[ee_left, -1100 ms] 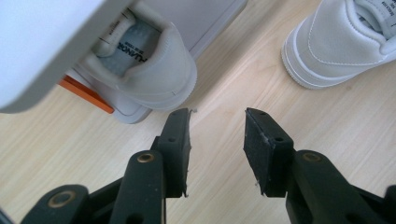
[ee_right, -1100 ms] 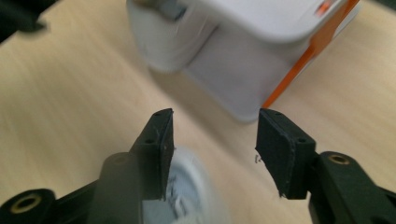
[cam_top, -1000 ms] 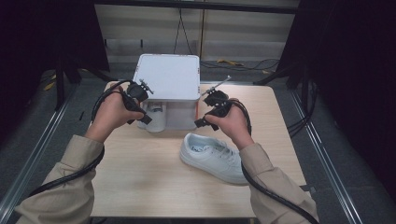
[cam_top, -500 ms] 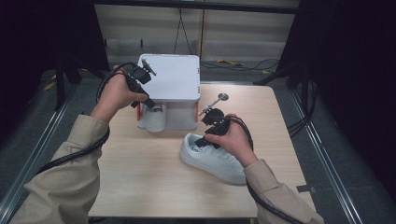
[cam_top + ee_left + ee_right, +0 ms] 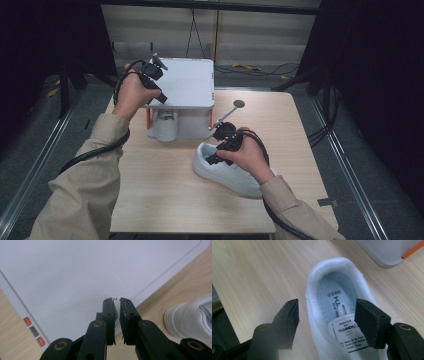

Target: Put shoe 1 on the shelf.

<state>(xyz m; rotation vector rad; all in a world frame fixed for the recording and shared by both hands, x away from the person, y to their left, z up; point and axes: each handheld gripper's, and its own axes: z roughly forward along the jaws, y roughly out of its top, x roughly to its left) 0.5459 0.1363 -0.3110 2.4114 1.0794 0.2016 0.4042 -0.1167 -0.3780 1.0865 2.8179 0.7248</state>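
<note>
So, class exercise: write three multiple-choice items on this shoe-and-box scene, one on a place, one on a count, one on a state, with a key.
1. Where does the white shoe on the table lie?
A. on the box lid
B. on the table in front of the white box
C. on the floor

2. How many white shoes show in the high view?
A. one
B. two
C. four

3. How do the jaws of the right claw stand?
A. apart, over the shoe's opening
C. clamped on the box
B. shut on a lace

Key: 1 B, it rests on the wooden table near the box front. 2 B, a second shoe stands inside the box. 3 A, the right claw view shows a wide gap above the insole.
</note>
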